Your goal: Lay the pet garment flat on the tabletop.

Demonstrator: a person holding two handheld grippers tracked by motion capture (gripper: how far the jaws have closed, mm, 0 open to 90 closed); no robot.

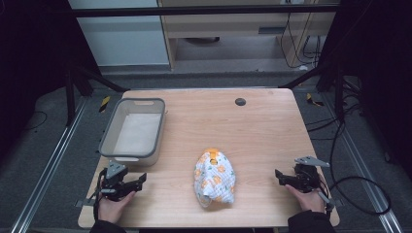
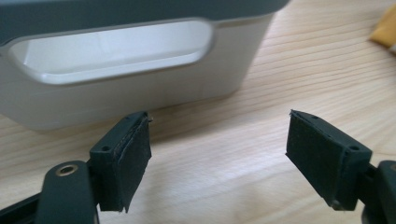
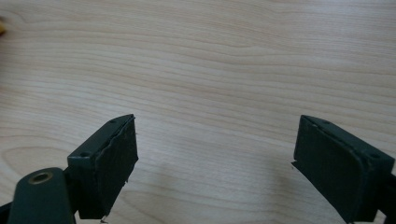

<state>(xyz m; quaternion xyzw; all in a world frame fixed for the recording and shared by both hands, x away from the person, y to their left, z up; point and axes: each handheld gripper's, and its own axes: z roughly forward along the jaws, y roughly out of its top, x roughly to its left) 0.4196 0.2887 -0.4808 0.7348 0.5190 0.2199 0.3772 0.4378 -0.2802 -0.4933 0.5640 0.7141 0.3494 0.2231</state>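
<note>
A crumpled white cloth with orange and green print [image 1: 214,178] lies on the wooden table [image 1: 252,126], near the front and a little left of centre. A grey plastic basin [image 1: 133,128] stands at the table's left side, with nothing visible inside it. My left gripper [image 1: 141,180] rests at the front left corner just in front of the basin, jaws wide open with nothing between them. In the left gripper view the basin's handle wall [image 2: 112,51] is close ahead of the open gripper [image 2: 217,158]. My right gripper [image 1: 279,175] sits at the front right, open over bare wood, as the right gripper view [image 3: 215,163] confirms.
A small dark round cap [image 1: 240,101] is set in the table near its far edge. Black frame struts and cables [image 1: 359,189] surround the table on the floor. An orange corner of the cloth [image 2: 385,29] shows at the right edge of the left gripper view.
</note>
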